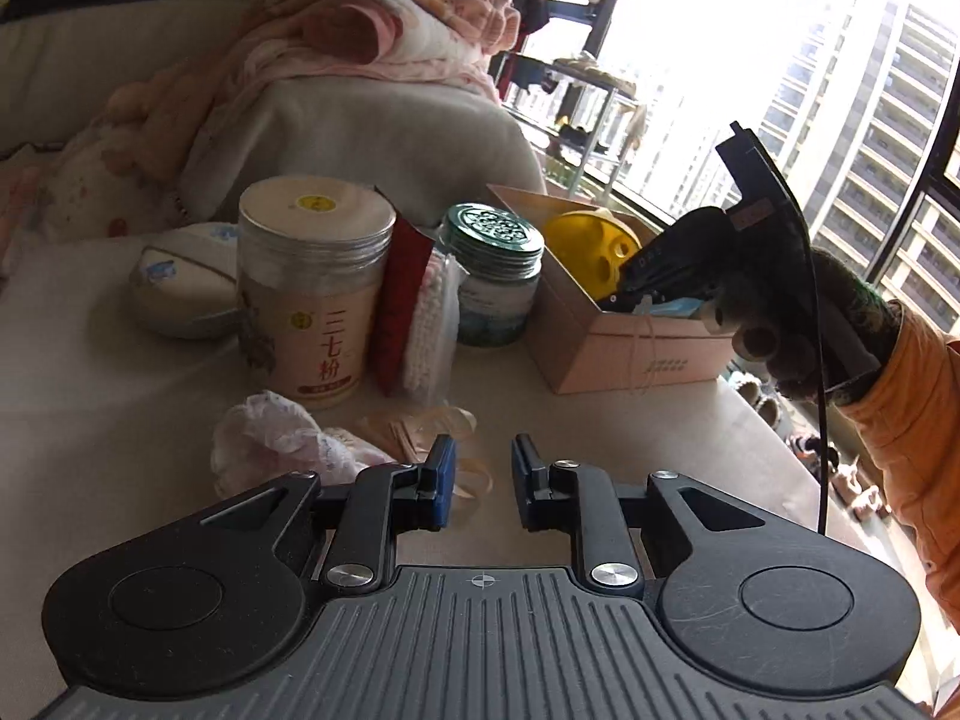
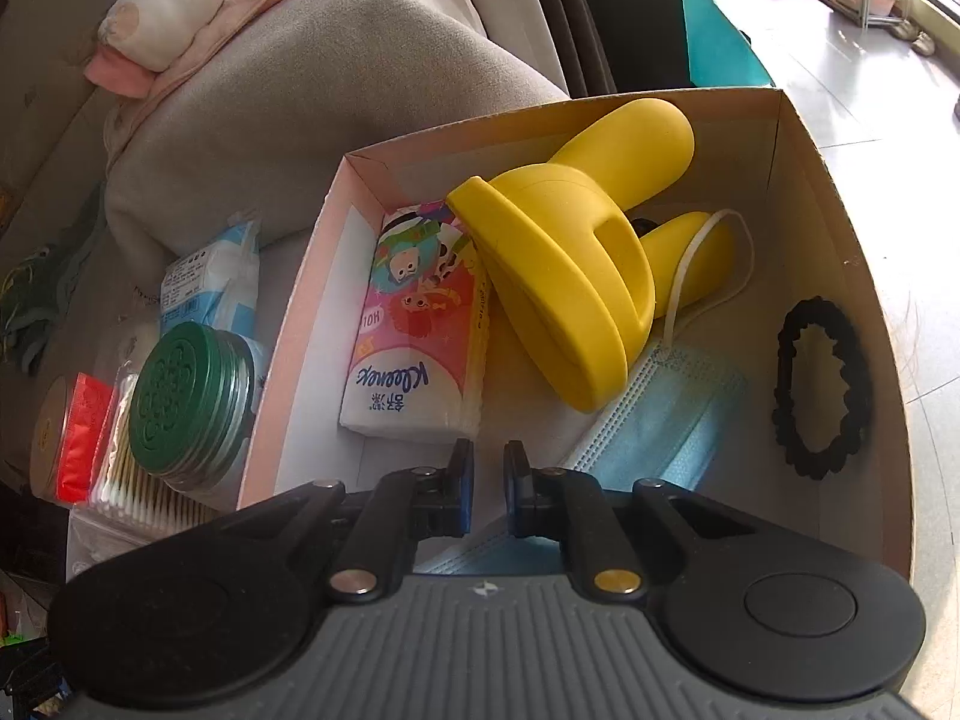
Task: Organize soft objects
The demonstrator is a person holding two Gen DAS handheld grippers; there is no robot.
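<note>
A pink cardboard box (image 2: 288,348) holds a yellow silicone piece (image 2: 570,300), a Kleenex tissue pack (image 2: 420,348), a blue face mask (image 2: 660,420) and a black scrunchie (image 2: 822,390). My right gripper (image 2: 487,468) hangs over the box's near end, its jaws a narrow gap apart and empty; the mask lies under it. In the left wrist view the right gripper (image 1: 630,291) dips into the box (image 1: 630,354). My left gripper (image 1: 483,474) is slightly open and empty, low over the table, beside a crumpled pale pink item (image 1: 270,438) and beige ribbon loops (image 1: 420,426).
Left of the box stand a tall jar (image 1: 312,294), a red packet (image 1: 402,312), a bag of cotton swabs (image 1: 429,330) and a green-lidded jar (image 1: 492,276). A wrapped pack (image 1: 186,282) lies behind. A grey sofa arm with a pink blanket (image 1: 384,36) rises beyond. A gloved hand and orange sleeve (image 1: 900,390) are at the right.
</note>
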